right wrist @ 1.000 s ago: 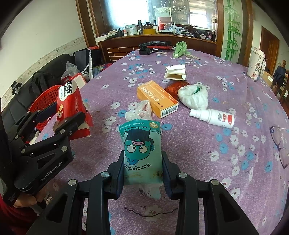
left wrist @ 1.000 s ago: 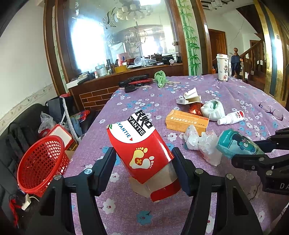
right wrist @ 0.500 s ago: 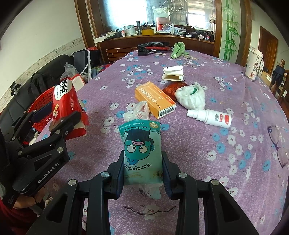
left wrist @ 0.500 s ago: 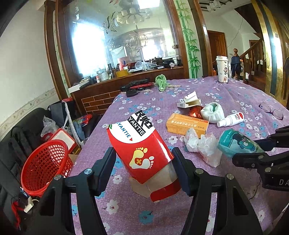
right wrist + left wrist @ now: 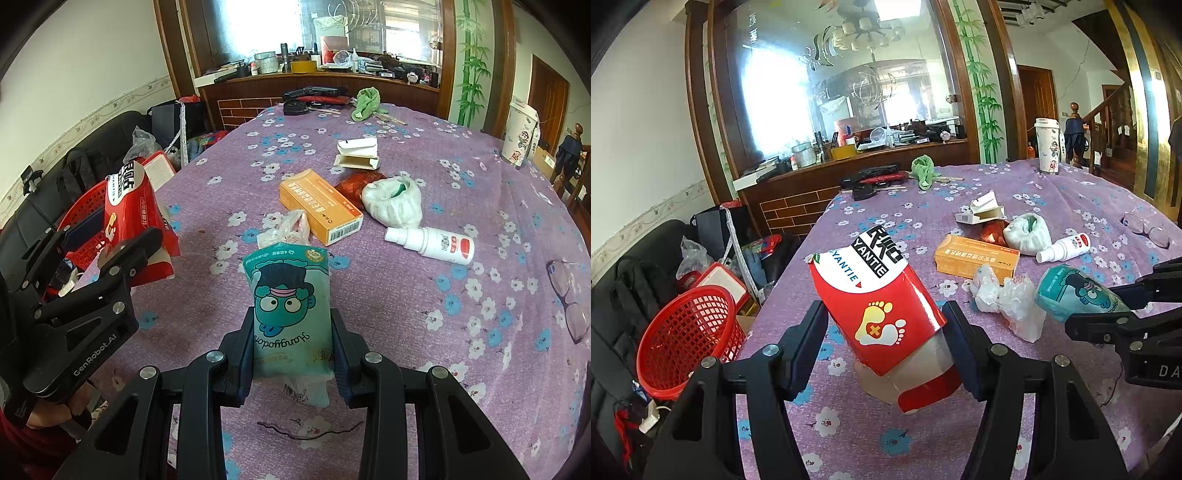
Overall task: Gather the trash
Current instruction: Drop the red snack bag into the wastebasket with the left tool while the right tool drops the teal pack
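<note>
My left gripper (image 5: 882, 325) is shut on a red and white carton (image 5: 875, 299) with a foot logo, held tilted above the purple flowered tablecloth (image 5: 1071, 199). The same red carton (image 5: 129, 206) shows at the left in the right wrist view, in the left gripper (image 5: 114, 254). My right gripper (image 5: 291, 332) is shut on a teal cartoon packet (image 5: 290, 306), also seen as the teal packet (image 5: 1075, 295) at the right of the left wrist view. A red mesh basket (image 5: 687, 332) stands on the floor left of the table.
On the table lie an orange box (image 5: 319, 210), a crumpled clear bag (image 5: 286, 229), a white spray bottle (image 5: 432, 242), a white bundle (image 5: 393, 201), an opened white box (image 5: 356, 151), a green cloth (image 5: 365, 101), glasses (image 5: 569, 295) and a tall cup (image 5: 519, 133). A black sofa (image 5: 624, 277) holds bags.
</note>
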`<state>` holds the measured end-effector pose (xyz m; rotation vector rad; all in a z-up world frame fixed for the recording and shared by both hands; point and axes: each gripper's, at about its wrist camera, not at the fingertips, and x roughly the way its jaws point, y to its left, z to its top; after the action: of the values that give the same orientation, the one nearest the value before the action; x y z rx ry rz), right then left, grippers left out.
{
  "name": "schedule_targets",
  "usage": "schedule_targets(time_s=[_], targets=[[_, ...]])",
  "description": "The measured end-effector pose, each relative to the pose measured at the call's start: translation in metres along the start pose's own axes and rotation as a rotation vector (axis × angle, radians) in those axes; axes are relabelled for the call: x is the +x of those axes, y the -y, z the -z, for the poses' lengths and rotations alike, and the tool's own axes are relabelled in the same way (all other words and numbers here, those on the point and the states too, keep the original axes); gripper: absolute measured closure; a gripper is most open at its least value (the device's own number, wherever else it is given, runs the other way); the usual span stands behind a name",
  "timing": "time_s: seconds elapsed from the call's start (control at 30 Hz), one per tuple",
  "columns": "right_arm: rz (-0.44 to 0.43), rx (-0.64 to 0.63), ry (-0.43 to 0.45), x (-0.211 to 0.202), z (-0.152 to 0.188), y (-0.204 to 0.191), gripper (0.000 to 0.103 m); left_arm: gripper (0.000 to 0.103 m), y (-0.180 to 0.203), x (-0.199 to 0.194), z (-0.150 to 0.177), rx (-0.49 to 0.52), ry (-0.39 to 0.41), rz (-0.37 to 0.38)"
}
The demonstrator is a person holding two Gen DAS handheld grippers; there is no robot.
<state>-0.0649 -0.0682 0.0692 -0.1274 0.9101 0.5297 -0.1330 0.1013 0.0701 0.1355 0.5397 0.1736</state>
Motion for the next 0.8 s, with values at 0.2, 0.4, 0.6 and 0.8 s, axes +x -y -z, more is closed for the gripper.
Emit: schedule_targets(time_s=[0.2, 0.4, 0.6, 0.8], targets=[[-0.024, -0.018, 0.005, -0.003, -0.023, -0.016, 0.065, 0.04, -0.033, -0.006, -0.007, -0.087, -0.01, 0.025], [-0.091, -0.068, -0.002, 0.004, -0.054, -0.055, 0.064, 0.04, -0.094, -0.015, -0.015, -0.189, 0.009, -0.042], [-0.2, -0.135, -0.035, 0.026, -0.091, -0.115, 0.064, 0.039, -0.165, -0.017, -0.005, -0.276, -0.003, -0.174], [-0.318, -0.178, -0.076, 0.061, -0.126, -0.179, 0.063, 0.038, -0.232, -0.01, 0.015, -0.358, -0.046, -0.28]])
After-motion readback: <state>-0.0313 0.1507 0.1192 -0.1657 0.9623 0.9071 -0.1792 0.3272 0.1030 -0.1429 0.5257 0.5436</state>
